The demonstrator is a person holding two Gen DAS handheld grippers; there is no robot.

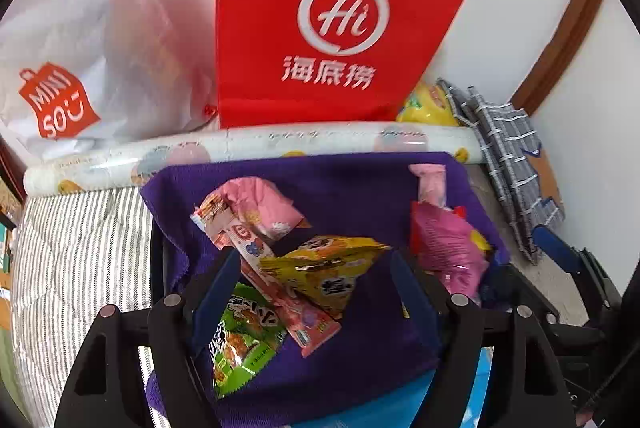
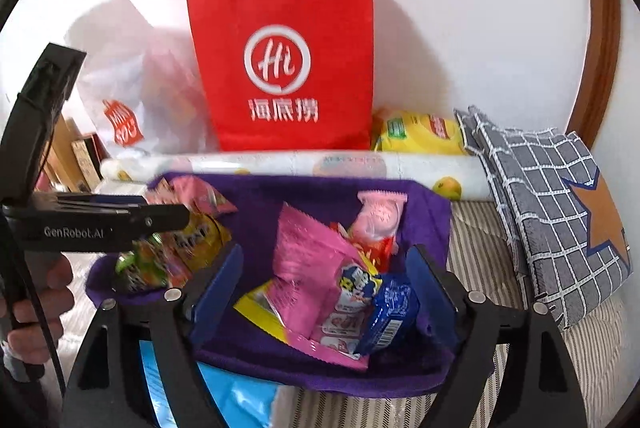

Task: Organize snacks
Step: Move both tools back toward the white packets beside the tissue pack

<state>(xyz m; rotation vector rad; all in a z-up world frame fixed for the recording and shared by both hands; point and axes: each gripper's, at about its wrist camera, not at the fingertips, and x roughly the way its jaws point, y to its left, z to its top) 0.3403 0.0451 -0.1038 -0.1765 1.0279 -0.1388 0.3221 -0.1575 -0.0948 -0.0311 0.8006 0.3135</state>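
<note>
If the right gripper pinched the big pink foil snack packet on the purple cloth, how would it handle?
The big pink foil snack packet would probably crumple, judging by its creases. Its glossy film looks slippery. It seems light, resting propped on other packets.

place: home, likely a bedroom | cues: striped quilted bedding (image 1: 80,248), checked pillow (image 2: 540,196), shopping bags (image 2: 288,68) against white wall, wooden door frame (image 2: 600,48)

Striped bedding (image 1: 80,248) carries purple cloth (image 1: 352,180) (snack-strewn), patterned roll (image 1: 248,144).
</note>
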